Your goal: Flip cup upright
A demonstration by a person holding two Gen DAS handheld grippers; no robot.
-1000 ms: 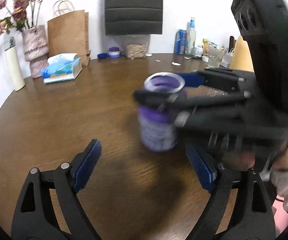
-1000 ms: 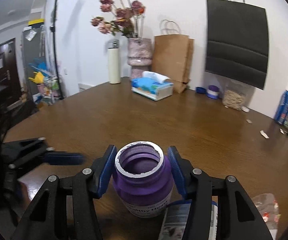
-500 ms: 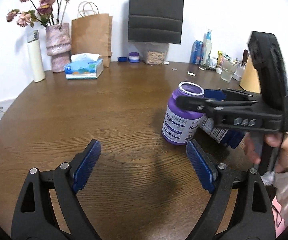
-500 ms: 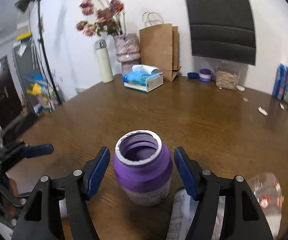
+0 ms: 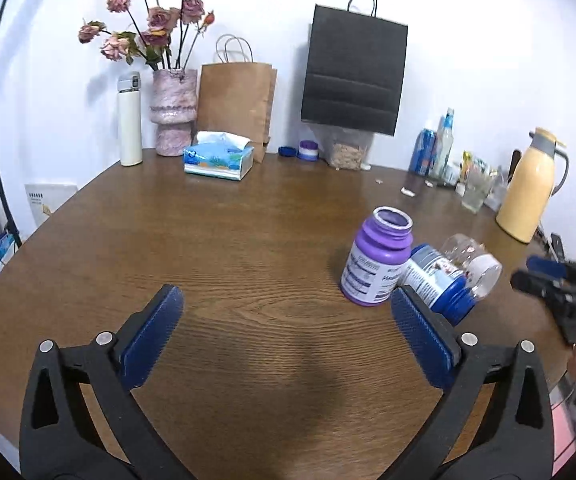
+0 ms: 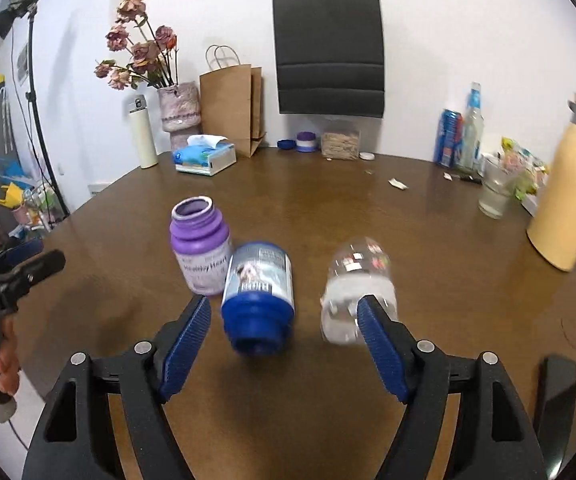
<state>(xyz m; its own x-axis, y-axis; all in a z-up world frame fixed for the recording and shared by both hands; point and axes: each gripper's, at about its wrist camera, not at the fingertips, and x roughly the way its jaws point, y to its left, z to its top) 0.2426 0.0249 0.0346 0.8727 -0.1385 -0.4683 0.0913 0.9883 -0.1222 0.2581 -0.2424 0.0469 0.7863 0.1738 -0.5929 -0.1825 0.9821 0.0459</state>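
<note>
The purple plastic jar (image 6: 200,250) stands upright on the round brown wooden worktop (image 6: 428,240), open mouth up, white rim showing. The right gripper (image 6: 284,344) hangs low over the near edge with its blue-padded jaws spread wide and holding nothing. The purple jar sits ahead of the left jaw and slightly outside it, not between the pads. Right in the gap between those jaws lies a blue-capped jar with a white label (image 6: 258,296), on its side, cap end pointing toward the camera, its flank touching the purple jar. Beside the right jaw lies a clear plastic jar (image 6: 358,280), also tipped over, partly hidden by that pad.

Over on the left wrist view, the left gripper (image 5: 288,340) is also spread wide and empty, hovering above bare wood. The purple jar (image 5: 380,262) is ahead and off to the right, just beyond the right-hand pad and apart from it, with the blue-capped jar (image 5: 436,280) leaning against it and the clear jar (image 5: 472,262) behind. The right gripper's dark tips (image 5: 544,276) poke in at the far right edge.
</note>
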